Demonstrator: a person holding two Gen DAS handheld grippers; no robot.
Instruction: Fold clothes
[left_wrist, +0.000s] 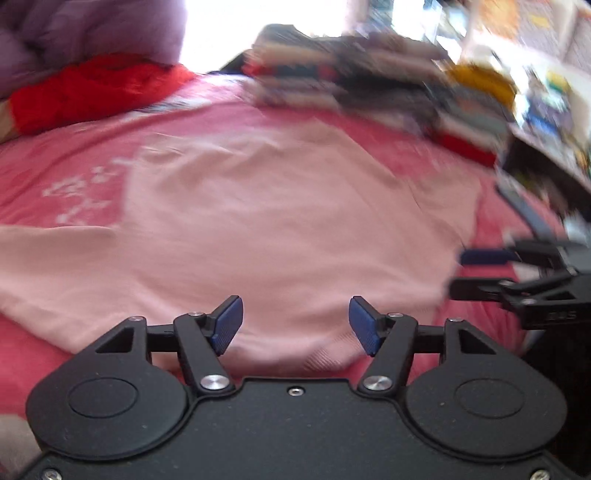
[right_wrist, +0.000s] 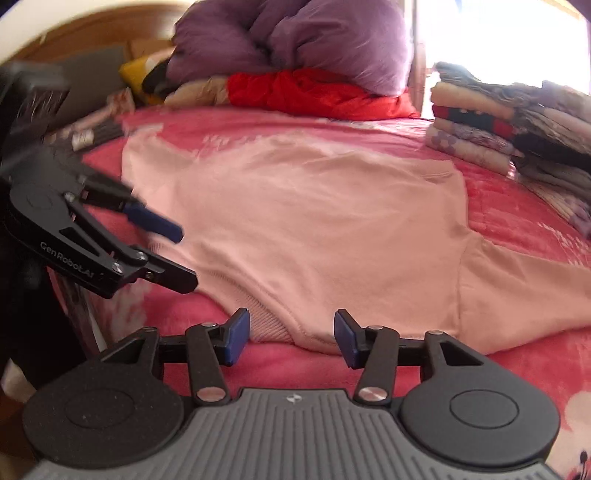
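Pink sweatshirt (right_wrist: 314, 221) flat on red blanket (right_wrist: 517, 221); hem just ahead of both claws, left claw (left_wrist: 295, 325) and right claw (right_wrist: 291, 338), gaping, empty.

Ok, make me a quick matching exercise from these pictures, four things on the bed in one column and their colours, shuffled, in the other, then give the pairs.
Things:
1. sweatshirt
2. blanket
3. duvet
4. gripper pads

Colours:
A. purple
B. blue
C. pale pink
D. deep pink with pale flowers

Pairs: 1-C, 2-D, 3-A, 4-B
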